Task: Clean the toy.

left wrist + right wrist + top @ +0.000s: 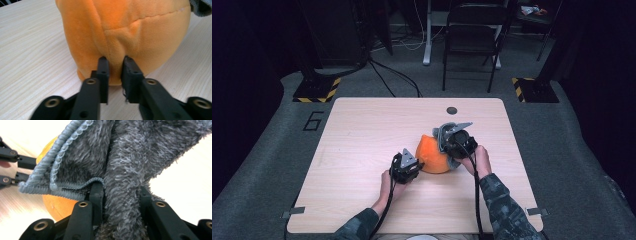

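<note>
From above, near the middle of the bench (362,130): orange plush toy (432,156), left gripper (408,167) at its near-left side, right gripper (451,142) at its far-right with grey cloth (443,131).

Along the left gripper (115,60): fingers (103,67) pinched on a fold of the orange plush; best held steady as an anchor.

Along the right gripper (120,187): fingers (96,192) clamped on the shaggy grey cloth (130,157); better drawn slowly, without dragging the toy.

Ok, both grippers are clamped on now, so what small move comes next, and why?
Probably draw the right gripper and its grey cloth slowly across the orange plush. The left gripper is pinching a fold of the plush low down, steadying it on the table, and the cloth already drapes against it.
</note>
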A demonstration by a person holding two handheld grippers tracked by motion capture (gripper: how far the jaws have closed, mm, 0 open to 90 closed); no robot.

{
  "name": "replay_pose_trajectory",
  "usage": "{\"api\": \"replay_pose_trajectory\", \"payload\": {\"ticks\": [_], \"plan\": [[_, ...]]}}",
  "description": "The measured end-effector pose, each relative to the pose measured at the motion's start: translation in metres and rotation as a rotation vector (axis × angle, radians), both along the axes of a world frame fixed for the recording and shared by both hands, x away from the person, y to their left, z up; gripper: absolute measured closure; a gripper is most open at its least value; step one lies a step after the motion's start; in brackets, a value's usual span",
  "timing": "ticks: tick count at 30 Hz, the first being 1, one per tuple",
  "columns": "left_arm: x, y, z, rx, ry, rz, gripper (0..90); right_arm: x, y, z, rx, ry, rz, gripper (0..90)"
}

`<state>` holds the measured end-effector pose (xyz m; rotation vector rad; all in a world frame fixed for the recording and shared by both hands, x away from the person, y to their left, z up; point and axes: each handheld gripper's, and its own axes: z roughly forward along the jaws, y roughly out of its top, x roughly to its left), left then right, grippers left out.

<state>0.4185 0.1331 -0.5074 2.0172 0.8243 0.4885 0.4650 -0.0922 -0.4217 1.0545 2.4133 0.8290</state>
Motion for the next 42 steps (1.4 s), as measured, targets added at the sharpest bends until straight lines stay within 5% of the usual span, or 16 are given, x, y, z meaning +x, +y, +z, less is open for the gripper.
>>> {"api": "replay_pose_trajectory", "payload": {"ticks": [6, 8, 13, 19, 28, 31, 34, 42], "plan": [[-0.001, 0.003, 0.015, -0.066, 0.040, -0.015, 83.7, 0.001, -0.004, 0.003, -0.002, -0.010, -0.020, 67.1], [-0.003, 0.006, 0.022, -0.098, 0.051, -0.020, 83.8, 0.003, -0.009, 0.007, 0.034, -0.002, -0.037, 67.1], [0.001, 0.007, 0.015, -0.089, 0.080, -0.010, 83.5, 0.004, -0.007, 0.004, 0.042, 0.004, -0.038, 66.9], [0.003, 0.009, 0.013, -0.090, 0.078, -0.004, 82.9, -0.008, 0.008, 0.017, 0.051, -0.080, 0.023, 67.0], [0.001, 0.008, 0.013, -0.095, 0.078, -0.013, 82.6, -0.027, 0.035, 0.027, 0.125, -0.120, 0.126, 67.2], [0.000, 0.007, 0.013, -0.093, 0.069, -0.010, 82.6, -0.028, 0.043, 0.022, 0.102, -0.111, 0.137, 67.1], [0.001, 0.007, 0.012, -0.075, 0.071, -0.010, 82.5, -0.025, 0.049, 0.007, 0.005, -0.092, 0.137, 66.9], [0.002, 0.008, 0.012, -0.081, 0.069, -0.015, 82.2, -0.017, 0.035, 0.008, -0.002, -0.077, 0.130, 67.1]]}}
